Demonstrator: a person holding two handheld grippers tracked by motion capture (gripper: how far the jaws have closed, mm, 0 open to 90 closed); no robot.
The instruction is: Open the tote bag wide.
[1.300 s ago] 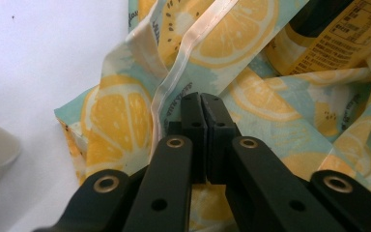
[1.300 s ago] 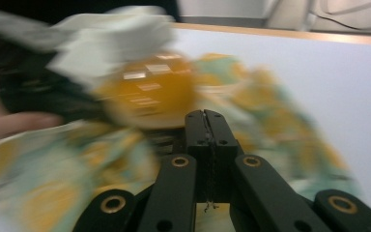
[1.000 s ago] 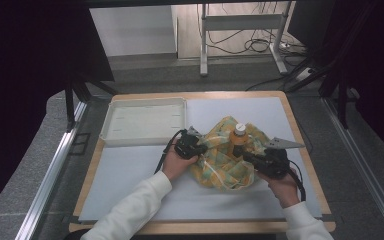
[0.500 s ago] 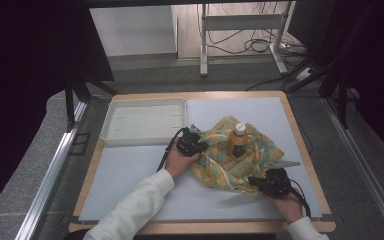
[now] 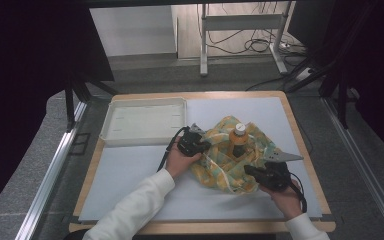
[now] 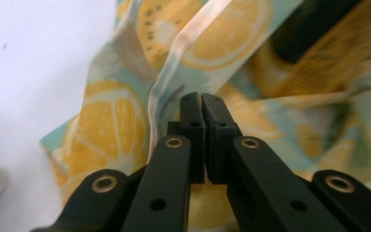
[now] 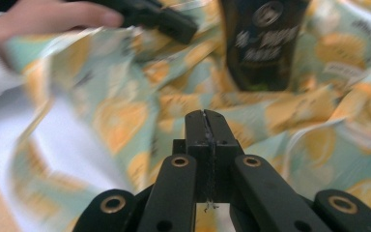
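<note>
1. Since the earlier high-view frames, the left gripper (image 5: pixel 192 143) has barely shifted at the left edge of the lemon-print cloth (image 5: pixel 230 160), centre of frame, right of the white tray (image 5: pixel 145 122).
2. The right gripper (image 5: pixel 270 175) has drawn back toward the lower right, its jaws pressed together; whether they pinch cloth, I cannot tell.
3. The left gripper view shows its jaws nearly closed above the cloth's hem (image 6: pixel 174 63).
4. The right gripper view shows a dark label on the bottle (image 7: pixel 263 41), standing amid the cloth.
</note>
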